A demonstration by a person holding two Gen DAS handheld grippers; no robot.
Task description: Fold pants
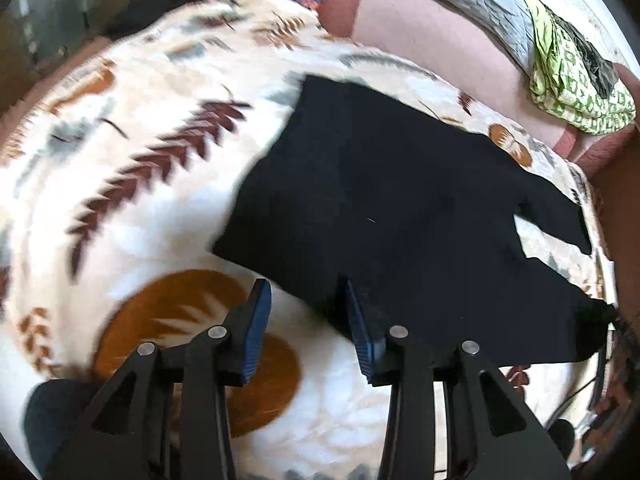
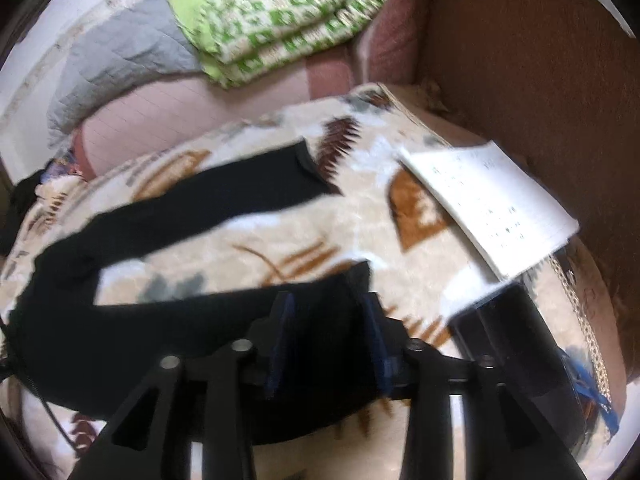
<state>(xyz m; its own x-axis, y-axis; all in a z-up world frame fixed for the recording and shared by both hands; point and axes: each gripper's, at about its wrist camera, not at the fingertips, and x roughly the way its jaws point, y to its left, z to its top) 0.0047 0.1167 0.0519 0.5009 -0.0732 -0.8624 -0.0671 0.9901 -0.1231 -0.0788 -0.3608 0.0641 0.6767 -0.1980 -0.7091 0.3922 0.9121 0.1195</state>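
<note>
on the patterned blanket [image 1: 168, 184] i see the black pants [image 1: 392, 200] spread flat, legs parted. my left tongs [image 1: 306, 312] gape at the waist edge, gripping nothing; my right tongs [image 2: 326, 320] gape over one leg's hem, bare blanket beyond.

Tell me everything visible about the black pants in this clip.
The black pants are plain, dark, soft-looking cloth, lying flat and unfolded on the patterned blanket. In the right wrist view the two legs spread apart with blanket showing between them. The left tool is open at one edge of the cloth; the right tool is open over the nearer leg. Whether either touches the cloth cannot be told. Motion blur hides seams and pockets.
</note>
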